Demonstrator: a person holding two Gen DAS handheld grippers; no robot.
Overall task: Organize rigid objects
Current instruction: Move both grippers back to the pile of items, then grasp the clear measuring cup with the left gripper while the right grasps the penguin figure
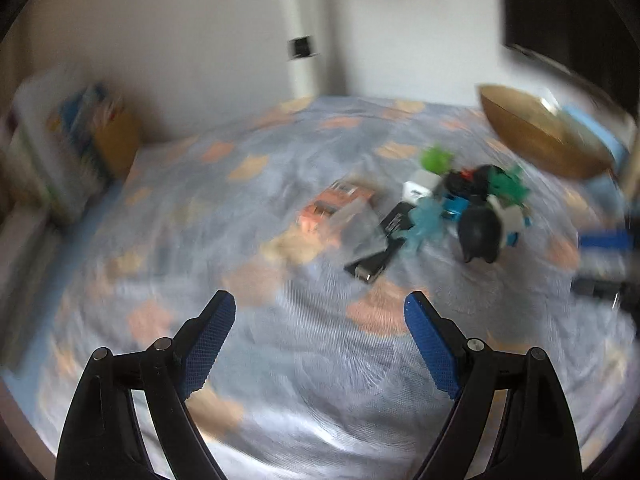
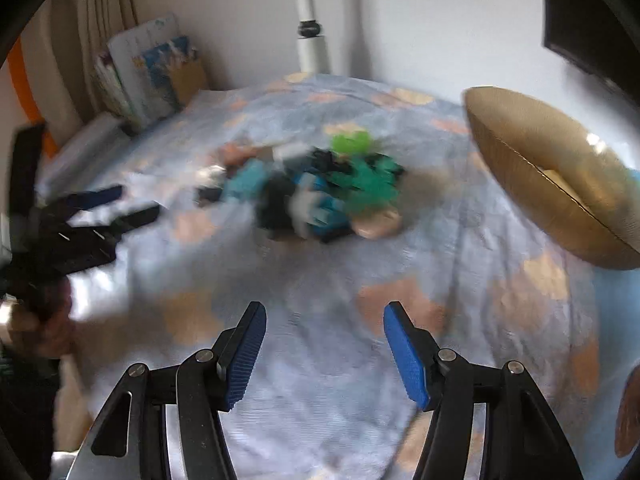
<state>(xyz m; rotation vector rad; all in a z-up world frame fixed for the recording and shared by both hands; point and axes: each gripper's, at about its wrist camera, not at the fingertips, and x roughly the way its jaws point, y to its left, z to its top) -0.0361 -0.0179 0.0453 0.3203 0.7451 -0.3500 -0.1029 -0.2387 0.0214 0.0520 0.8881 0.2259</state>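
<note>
A pile of small rigid objects (image 1: 464, 200) lies on the blue patterned tablecloth (image 1: 280, 360): green, teal, black, white and blue pieces, a black flat device (image 1: 380, 248) and an orange box (image 1: 332, 208). The pile also shows, blurred, in the right wrist view (image 2: 316, 192). A golden bowl (image 1: 540, 132) stands tilted at the right, also in the right wrist view (image 2: 552, 172). My left gripper (image 1: 320, 340) is open and empty, short of the pile. My right gripper (image 2: 324, 356) is open and empty, short of the pile. The left gripper also appears at the left of the right wrist view (image 2: 92, 220).
Books and boxes (image 1: 68, 148) lean against the wall at the far left. A white pole (image 2: 310, 16) rises behind the table. A dark screen (image 1: 572, 12) hangs at the upper right. A light blue box (image 1: 596, 136) sits behind the bowl.
</note>
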